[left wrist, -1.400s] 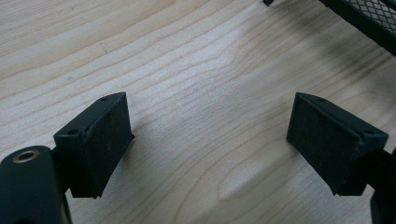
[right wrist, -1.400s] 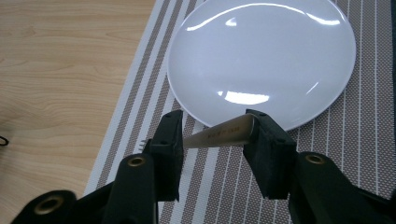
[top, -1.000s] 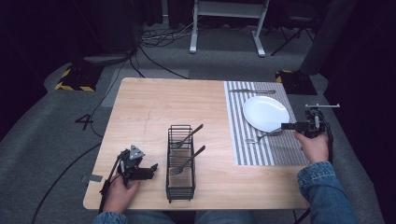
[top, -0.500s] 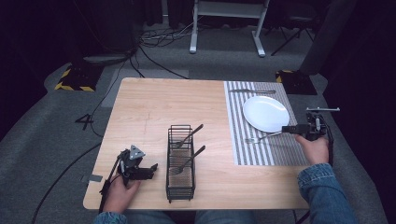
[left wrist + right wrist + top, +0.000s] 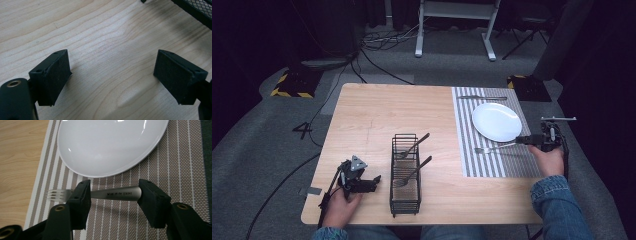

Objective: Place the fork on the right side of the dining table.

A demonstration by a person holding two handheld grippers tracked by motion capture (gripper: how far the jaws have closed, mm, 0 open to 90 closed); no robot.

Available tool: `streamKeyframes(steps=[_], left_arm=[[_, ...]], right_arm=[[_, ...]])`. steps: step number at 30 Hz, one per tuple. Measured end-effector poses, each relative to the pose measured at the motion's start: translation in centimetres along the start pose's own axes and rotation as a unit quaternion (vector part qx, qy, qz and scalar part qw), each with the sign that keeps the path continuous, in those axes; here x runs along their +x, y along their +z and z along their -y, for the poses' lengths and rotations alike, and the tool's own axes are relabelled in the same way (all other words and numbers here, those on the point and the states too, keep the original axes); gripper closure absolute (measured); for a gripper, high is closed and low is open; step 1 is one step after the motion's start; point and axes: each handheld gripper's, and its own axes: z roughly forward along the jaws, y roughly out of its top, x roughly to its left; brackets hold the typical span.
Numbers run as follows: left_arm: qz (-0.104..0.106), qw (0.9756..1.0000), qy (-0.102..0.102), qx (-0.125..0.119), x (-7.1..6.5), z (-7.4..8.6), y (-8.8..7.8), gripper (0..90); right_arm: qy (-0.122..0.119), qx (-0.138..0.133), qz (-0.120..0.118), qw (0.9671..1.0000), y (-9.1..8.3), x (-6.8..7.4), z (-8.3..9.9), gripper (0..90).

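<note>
From above: wooden table [image 5: 377, 115] with a striped placemat [image 5: 492, 160] on its right side. White plate [image 5: 496, 121] sits on the mat, and a knife [image 5: 482, 97] lies beyond it at the mat's far edge. A fork [image 5: 493, 148] lies on the mat just in front of the plate, tines pointing toward the table's middle. Right gripper [image 5: 532, 140] is at the fork's handle end; jaw gap too small to judge here. A black wire caddy [image 5: 405, 175] stands near the front centre with two utensils leaning out of it; their heads are hard to make out through the mesh. Left gripper [image 5: 374, 181] rests low on the wood just left of the caddy, jaws pointing at it.

Left gripper view: left gripper [image 5: 111, 75] spread wide, nothing between the pads, bare wood grain below. A corner of the caddy [image 5: 197, 11] is cut off at top right.

Right gripper view: right gripper [image 5: 113, 197] has its jaws parted on either side of the fork [image 5: 117, 193], which lies flat on the placemat [image 5: 175, 170]. Left pad covers the neck; whether either pad actually touches the metal, can't tell. Handle carries small stamped lettering, too fine to read. Tines stick out to the left. Plate [image 5: 107, 145] is just beyond, its top cropped by the frame.
</note>
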Motion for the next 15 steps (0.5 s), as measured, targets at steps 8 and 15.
streamKeyframes(steps=[8, 15], left_arm=[[0.0, 1.0, 0.0, 0.0, 0.0, 0.0, 0.0, 13.8], [-0.001, 1.0, 0.0, 0.0, 0.0, 0.0, 0.0, 13.8]], right_arm=[[0.002, -0.014, 0.023, 0.9996, -0.3, -0.4, 0.1, 45.1], [-0.007, -0.028, 0.015, 0.9995, -1.2, 0.0, 0.2, 45.4]])
